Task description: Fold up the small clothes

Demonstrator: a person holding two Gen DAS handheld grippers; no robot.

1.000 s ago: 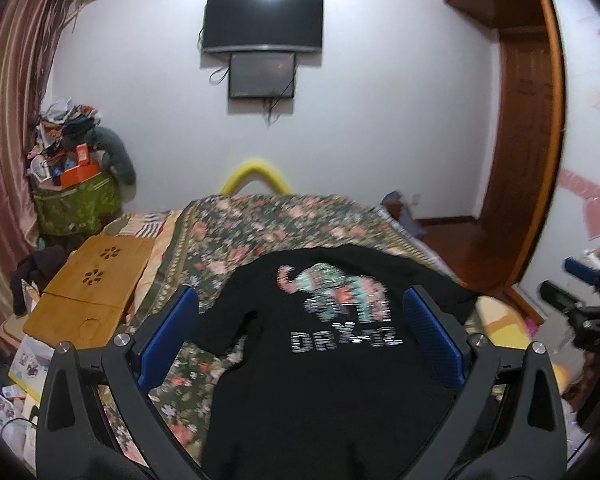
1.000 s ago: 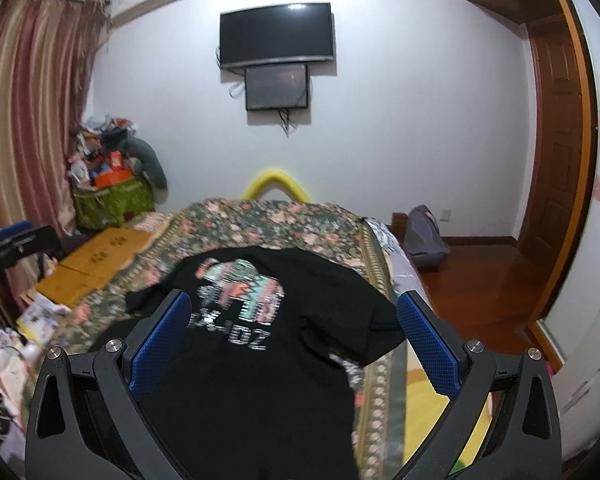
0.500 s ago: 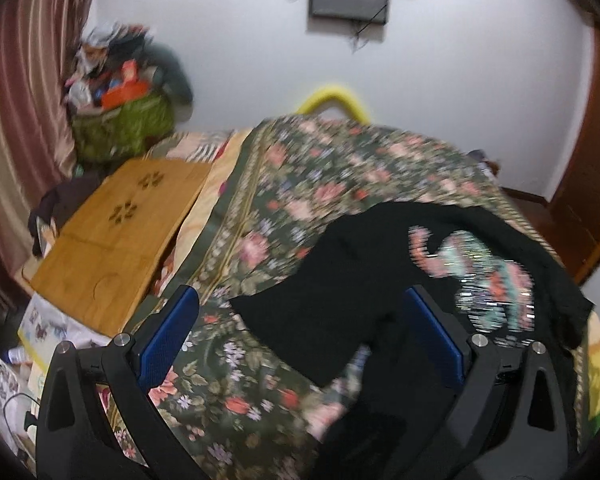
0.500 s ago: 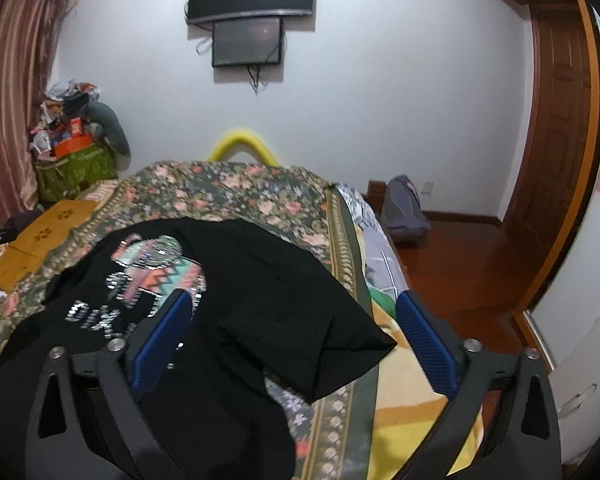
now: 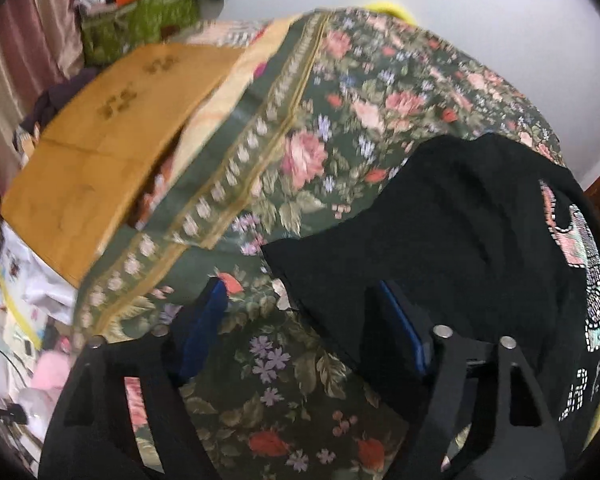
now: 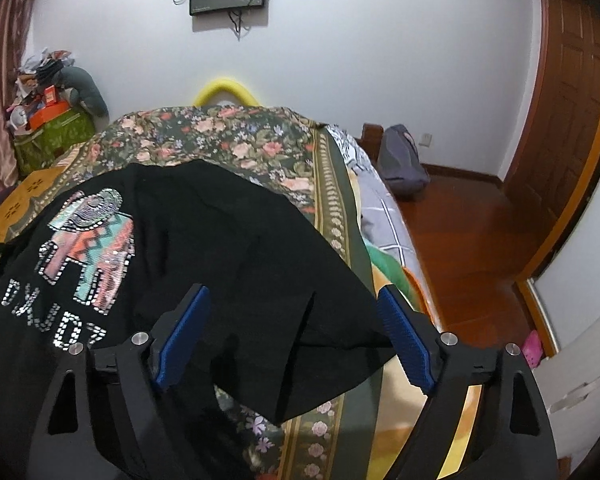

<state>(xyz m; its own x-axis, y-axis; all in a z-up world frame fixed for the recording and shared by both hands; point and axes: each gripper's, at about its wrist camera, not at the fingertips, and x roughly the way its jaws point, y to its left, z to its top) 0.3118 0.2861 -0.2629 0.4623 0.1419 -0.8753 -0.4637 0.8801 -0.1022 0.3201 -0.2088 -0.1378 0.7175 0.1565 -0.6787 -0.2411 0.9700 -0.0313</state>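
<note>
A black T-shirt (image 6: pixel 204 240) with a sequinned elephant print (image 6: pixel 92 244) lies flat on the floral bedspread (image 6: pixel 236 140). In the left wrist view the shirt (image 5: pixel 460 232) fills the right side, its left sleeve edge pointing toward me. My left gripper (image 5: pixel 300 320) is open, low over the sleeve's hem, right finger over black cloth, left finger over the bedspread (image 5: pixel 320 128). My right gripper (image 6: pixel 296 328) is open, with the right sleeve between its blue pads (image 6: pixel 404 340).
A wooden lap desk (image 5: pixel 100 148) lies left of the bed, with clutter (image 5: pixel 24 320) on the floor below. A green bag (image 6: pixel 48 136) stands at the far left wall. The bed's right edge drops to a wooden floor (image 6: pixel 468 240) with a grey backpack (image 6: pixel 404 164).
Both grippers have dropped and tilted down toward the shirt. The left one swung left to the left sleeve; the right one moved to the right sleeve. Both stay open.
</note>
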